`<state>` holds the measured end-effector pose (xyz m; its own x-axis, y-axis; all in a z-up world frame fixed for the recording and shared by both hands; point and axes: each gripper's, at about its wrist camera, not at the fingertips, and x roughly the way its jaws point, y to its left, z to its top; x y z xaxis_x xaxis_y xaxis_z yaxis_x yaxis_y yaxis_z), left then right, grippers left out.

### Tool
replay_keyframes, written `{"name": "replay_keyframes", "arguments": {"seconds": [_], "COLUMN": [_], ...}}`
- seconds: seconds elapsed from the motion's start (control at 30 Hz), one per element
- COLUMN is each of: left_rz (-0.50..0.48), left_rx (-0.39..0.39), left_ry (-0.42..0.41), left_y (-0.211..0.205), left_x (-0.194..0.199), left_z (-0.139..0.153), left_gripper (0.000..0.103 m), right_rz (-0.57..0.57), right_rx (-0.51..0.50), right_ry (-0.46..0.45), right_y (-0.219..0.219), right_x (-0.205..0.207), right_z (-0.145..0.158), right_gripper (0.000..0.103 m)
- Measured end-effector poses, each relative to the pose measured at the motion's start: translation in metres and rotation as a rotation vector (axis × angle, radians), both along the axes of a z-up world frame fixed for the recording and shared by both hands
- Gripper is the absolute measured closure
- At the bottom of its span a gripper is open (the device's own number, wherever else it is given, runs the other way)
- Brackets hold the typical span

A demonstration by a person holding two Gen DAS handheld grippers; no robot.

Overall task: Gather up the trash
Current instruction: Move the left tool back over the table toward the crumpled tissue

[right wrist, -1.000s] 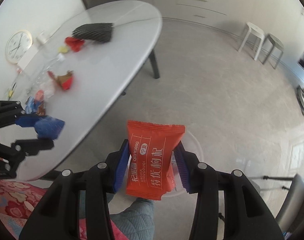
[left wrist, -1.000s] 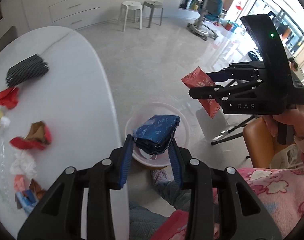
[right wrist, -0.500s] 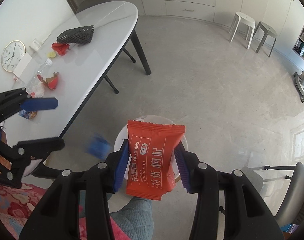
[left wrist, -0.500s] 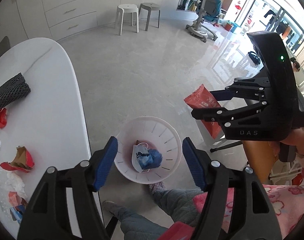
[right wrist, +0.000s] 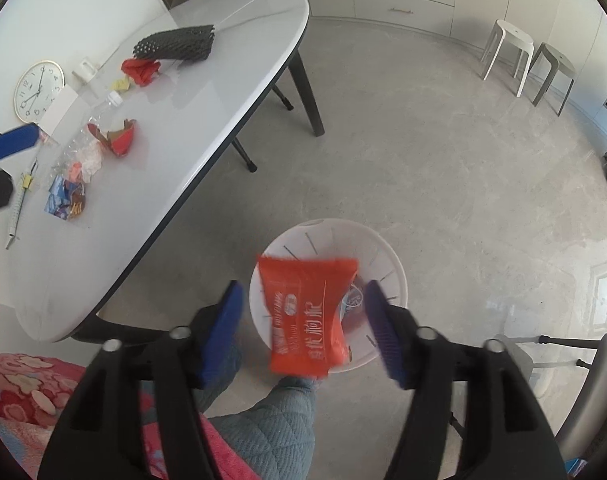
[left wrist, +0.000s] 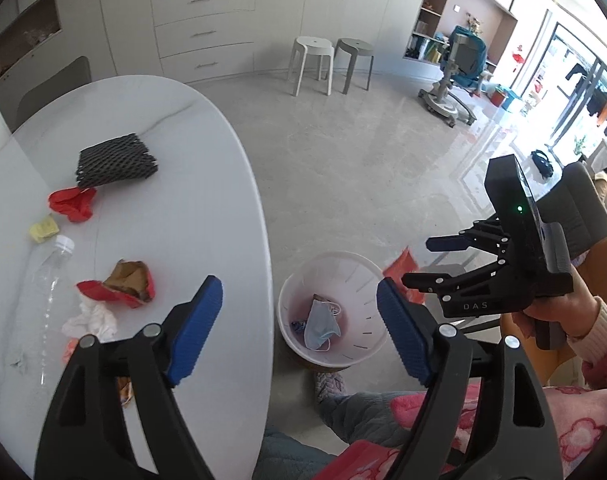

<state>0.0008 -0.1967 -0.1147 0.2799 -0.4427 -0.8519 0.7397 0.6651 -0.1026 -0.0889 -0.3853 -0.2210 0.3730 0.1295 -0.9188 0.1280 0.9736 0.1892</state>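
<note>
Right gripper [right wrist: 303,320] spread wide, gripping nothing; blurred orange snack packet [right wrist: 307,316] loose between its pads, over white trash bin [right wrist: 399,280]. Left gripper [left wrist: 299,324] likewise wide, empty. Farther left, scraps on white table [left wrist: 207,184].

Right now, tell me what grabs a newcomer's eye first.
The orange snack packet, blurred between the open right gripper pads, above the white waste bin on the floor. Next, scattered litter on the white oval table: black foam netting and red wrappers.
</note>
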Motion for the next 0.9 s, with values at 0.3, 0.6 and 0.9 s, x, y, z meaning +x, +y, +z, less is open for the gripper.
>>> {"name": "replay_keyframes", "arguments": {"seconds": [0.3,0.6,0.9], "left_rz": [0.219,0.447,0.625], "left_rx": [-0.009,-0.015,-0.010], "left_ry": [0.022,-0.031,-0.027], "left_y": [0.089,0.186,0.278], "left_x": [0.023,0.046,0.071], "left_z": [0.008,0.023,0.019], "left_gripper": [0.017,0.009,0.008], "right_rz": [0.015,0.126,0.223], "right_rx": [-0.025,-0.016,-0.002], "right_ry": [-0.043,-0.161,-0.212], "right_y": [0.029,0.097,0.175], "right_x": [0.029,0.087,0.139], "right_z": [0.022,0.077,0.108], "right_gripper": [0.016,0.008,0.005]}}
